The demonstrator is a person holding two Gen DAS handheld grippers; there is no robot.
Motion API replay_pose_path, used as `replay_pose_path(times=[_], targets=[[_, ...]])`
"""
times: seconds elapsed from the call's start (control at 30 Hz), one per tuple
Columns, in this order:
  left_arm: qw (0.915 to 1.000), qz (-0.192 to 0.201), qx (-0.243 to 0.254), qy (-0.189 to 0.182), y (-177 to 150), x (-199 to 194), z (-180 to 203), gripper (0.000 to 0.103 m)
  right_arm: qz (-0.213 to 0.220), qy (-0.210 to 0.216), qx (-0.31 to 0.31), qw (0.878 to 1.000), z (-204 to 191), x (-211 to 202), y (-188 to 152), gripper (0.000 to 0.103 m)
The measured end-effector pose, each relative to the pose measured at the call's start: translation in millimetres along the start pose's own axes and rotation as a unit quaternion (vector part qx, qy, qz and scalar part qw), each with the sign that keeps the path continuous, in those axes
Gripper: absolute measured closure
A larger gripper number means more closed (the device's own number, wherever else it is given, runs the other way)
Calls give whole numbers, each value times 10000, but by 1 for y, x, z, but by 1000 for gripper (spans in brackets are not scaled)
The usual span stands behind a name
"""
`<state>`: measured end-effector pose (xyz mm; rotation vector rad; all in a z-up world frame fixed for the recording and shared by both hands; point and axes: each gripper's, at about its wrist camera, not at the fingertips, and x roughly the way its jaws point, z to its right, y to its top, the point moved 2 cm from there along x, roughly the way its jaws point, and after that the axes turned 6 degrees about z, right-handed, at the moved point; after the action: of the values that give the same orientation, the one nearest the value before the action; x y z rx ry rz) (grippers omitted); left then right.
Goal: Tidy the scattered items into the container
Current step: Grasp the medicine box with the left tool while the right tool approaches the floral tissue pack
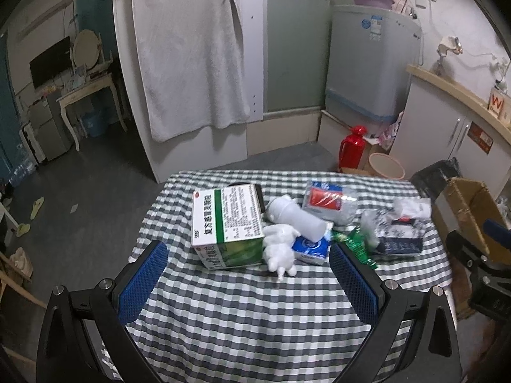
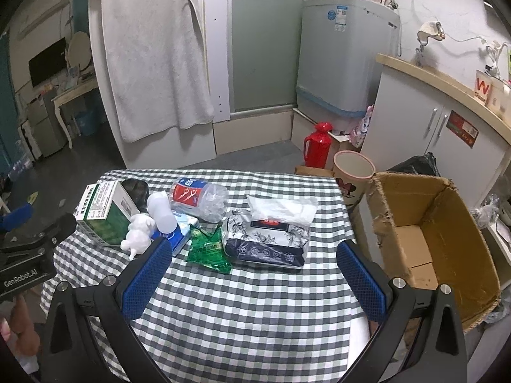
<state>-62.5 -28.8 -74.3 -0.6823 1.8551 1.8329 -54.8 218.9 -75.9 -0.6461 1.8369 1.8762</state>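
Right wrist view | tissue pack point(image 2: 271, 233) is seen just ahead of the right hand-held gripper point(image 2: 255, 274), long axis crosswise | cardboard box point(image 2: 447, 220) lies right of pack | both hand-held grippers released, nothing held.

bare checked cloth point(image 2: 242, 312) near; clutter beyond; cardboard box point(image 2: 447, 255) open right.

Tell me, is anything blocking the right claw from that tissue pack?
Nothing visible. The open right claw hangs over bare checked cloth, the tissue pack just ahead; the cardboard box stands open to its right.
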Motion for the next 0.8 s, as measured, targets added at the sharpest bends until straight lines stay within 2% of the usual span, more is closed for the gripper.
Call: replay_pose_path(times=[0.8], targets=[[9986,-485,-149,174,-14,86,-27,0,-466,60,-10,9989,-10,69,-15,0]])
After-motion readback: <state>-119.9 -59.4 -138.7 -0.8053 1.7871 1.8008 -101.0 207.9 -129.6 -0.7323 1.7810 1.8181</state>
